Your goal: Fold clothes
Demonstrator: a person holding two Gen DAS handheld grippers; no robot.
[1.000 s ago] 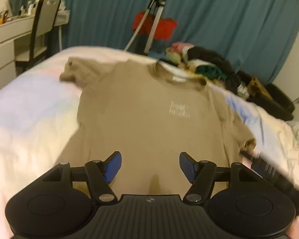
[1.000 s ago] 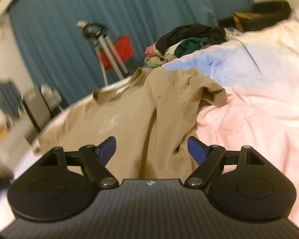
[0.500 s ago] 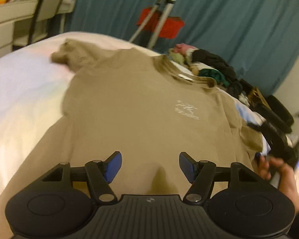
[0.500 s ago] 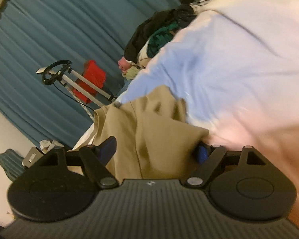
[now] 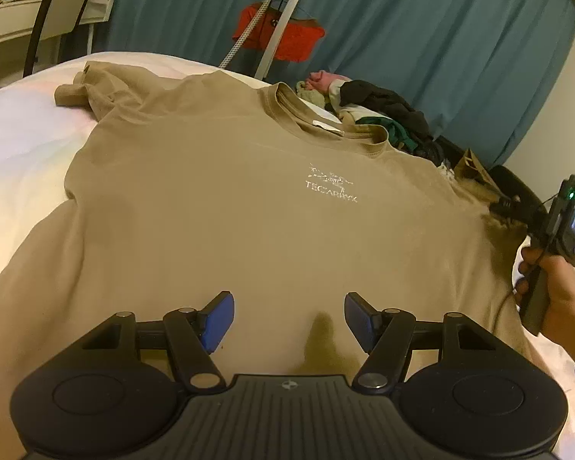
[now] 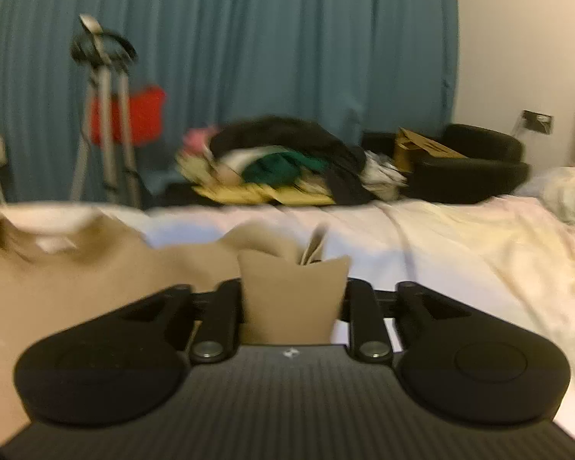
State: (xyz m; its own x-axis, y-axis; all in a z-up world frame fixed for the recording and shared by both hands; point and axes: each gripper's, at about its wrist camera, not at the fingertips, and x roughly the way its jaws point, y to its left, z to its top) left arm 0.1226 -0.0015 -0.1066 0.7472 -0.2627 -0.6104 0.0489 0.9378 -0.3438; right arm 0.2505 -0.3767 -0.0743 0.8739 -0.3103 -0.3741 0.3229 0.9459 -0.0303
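The left tool [image 5: 288,320] hovers low over the hem end of the tan T-shirt [image 5: 249,207], its blue pads [image 5: 219,320] spread wide and holding nothing. The right tool [image 6: 292,299], gripped in the right hand [image 5: 556,287] at the shirt's right side, is pressed together on a fold of the sleeve [image 6: 291,291]. The shirt lies flat on the bed [image 6: 460,253], front up, long axis running from the hem toward the collar [image 5: 326,122] at the bed's far edge.

T-shirt [image 5: 230,207] lies flat on bed [image 5: 15,145], collar away from left gripper [image 5: 287,318]. Clothes pile [image 6: 287,161] behind bed; tripod [image 6: 103,115] left of pile.
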